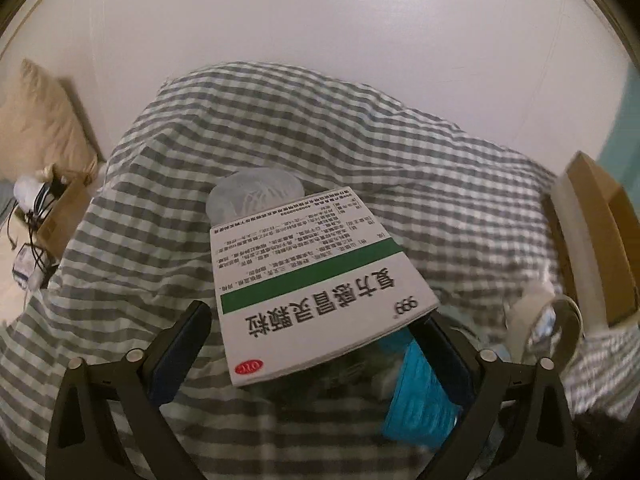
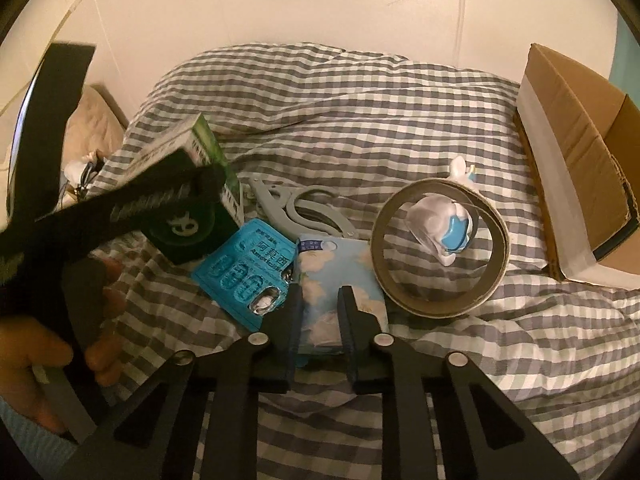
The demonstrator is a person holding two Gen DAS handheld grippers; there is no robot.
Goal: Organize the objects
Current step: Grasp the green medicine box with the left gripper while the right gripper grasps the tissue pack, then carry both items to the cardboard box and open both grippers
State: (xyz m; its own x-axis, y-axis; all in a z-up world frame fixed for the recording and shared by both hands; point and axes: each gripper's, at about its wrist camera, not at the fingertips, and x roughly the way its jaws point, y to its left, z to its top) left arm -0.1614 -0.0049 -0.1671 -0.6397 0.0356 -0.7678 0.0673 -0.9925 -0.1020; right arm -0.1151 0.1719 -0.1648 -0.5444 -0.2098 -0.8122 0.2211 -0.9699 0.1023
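At the centre of the left wrist view, the left gripper (image 1: pixel 320 344) holds the white-and-green medicine box (image 1: pixel 316 280) tilted above the checked bedding (image 1: pixel 440 160), the box appearing pinched between its fingers with a translucent item showing behind its far end. The cardboard box (image 2: pixel 576 152) at the right edge looks the likely destination, so the carry should stay level and clear the tape ring (image 2: pixel 440 248). The right gripper (image 2: pixel 318 312) hovers low at bottom centre, jaws narrow and empty, over the cloud-print packet (image 2: pixel 344 276) beside the blue blister pack (image 2: pixel 248 276).
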